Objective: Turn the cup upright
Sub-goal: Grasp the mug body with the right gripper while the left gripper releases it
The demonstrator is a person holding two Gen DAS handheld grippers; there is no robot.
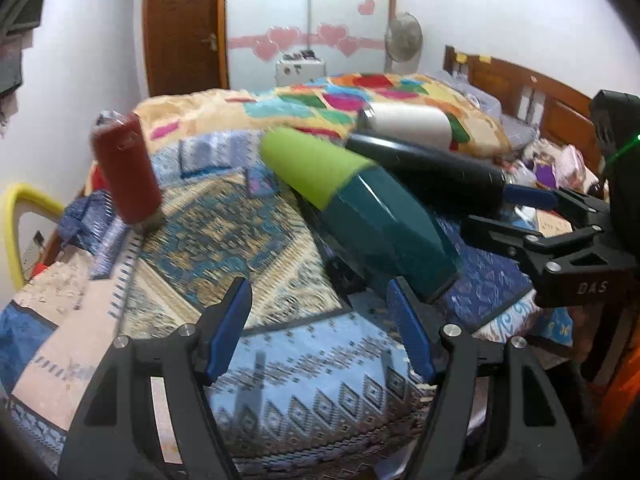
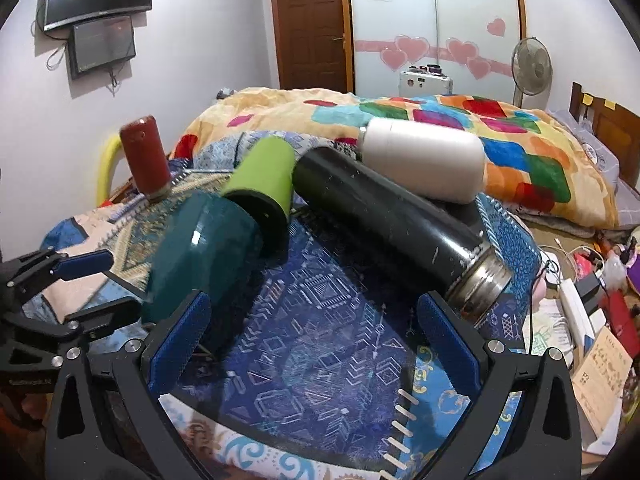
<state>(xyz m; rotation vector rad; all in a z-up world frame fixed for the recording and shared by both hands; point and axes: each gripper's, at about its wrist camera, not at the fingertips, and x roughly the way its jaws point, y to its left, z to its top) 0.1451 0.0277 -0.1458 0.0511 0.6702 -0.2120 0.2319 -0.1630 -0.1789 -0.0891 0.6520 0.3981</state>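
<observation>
A dark teal cup (image 1: 384,228) lies on its side on the bed, beside a lime green cup (image 1: 312,168) that also lies down. They also show in the right wrist view, teal cup (image 2: 200,248) and green cup (image 2: 264,184). A black flask (image 2: 392,224) and a white bottle (image 2: 424,160) lie on their sides; a red bottle (image 2: 146,158) stands upright. My left gripper (image 1: 320,328) is open, its right finger beside the teal cup's near end. My right gripper (image 2: 316,344) is open, between the teal cup and the flask's steel mouth.
A patterned blue mat (image 2: 320,344) covers the bed, with a colourful quilt (image 2: 460,120) behind. Clutter and papers (image 2: 592,320) lie at the right. A wooden headboard (image 1: 532,92), a fan (image 2: 532,64) and a door (image 2: 312,28) are beyond.
</observation>
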